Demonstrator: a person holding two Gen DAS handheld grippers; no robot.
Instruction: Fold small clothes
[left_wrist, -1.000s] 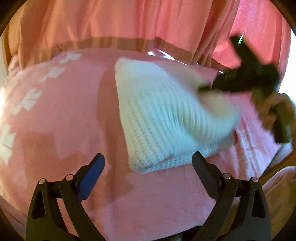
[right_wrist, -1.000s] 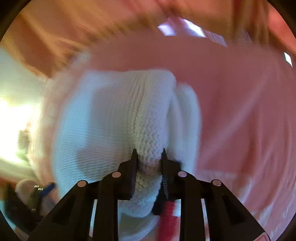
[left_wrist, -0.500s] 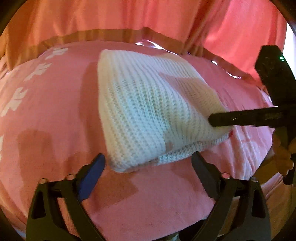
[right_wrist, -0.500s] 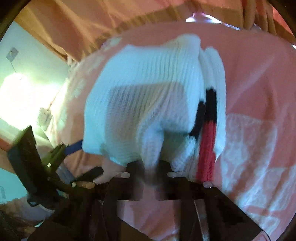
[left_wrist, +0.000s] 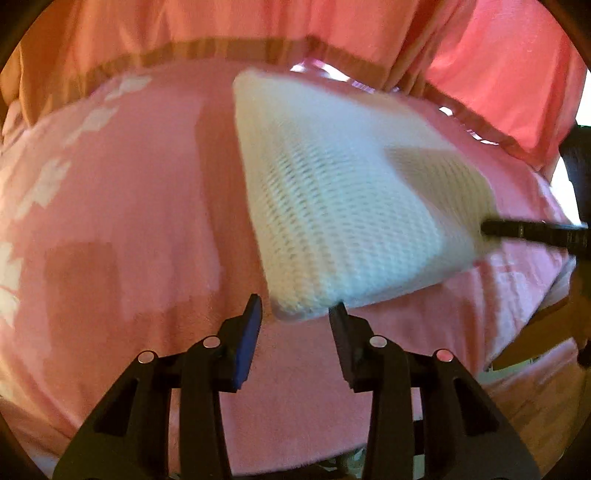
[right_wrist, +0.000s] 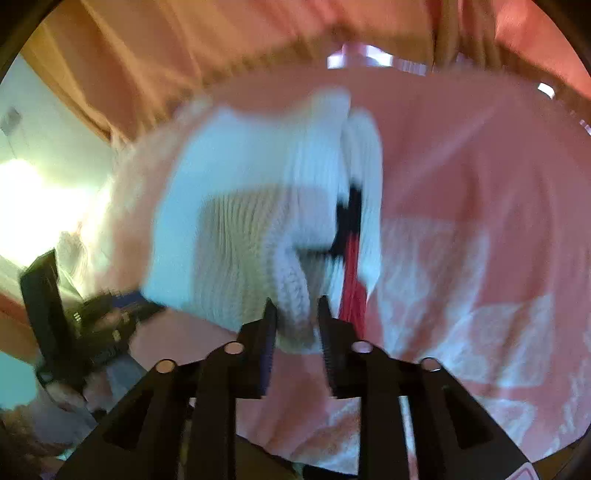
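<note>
A folded white knitted garment (left_wrist: 343, 199) lies on a pink blanket (left_wrist: 129, 206). My left gripper (left_wrist: 295, 308) has its jaws partly closed around the garment's near corner, with a gap still showing. The right gripper's finger (left_wrist: 532, 230) touches the garment's right edge in the left wrist view. In the right wrist view the garment (right_wrist: 251, 221) shows a black and red stripe (right_wrist: 349, 236) between its layers. My right gripper (right_wrist: 295, 308) is shut on a thick knitted fold of it. The left gripper (right_wrist: 107, 314) shows at the garment's far left corner.
The pink blanket with white patterns (right_wrist: 461, 277) covers the whole surface. Pink and orange curtains (left_wrist: 258, 26) hang behind it. A wooden floor (left_wrist: 535, 398) shows at the lower right of the left wrist view. A bright light (right_wrist: 33, 206) glares at the left.
My left gripper's jaws have narrowed from wide open and come up to the garment's near corner. My right gripper keeps hold of the folded edge and has shifted slightly.
</note>
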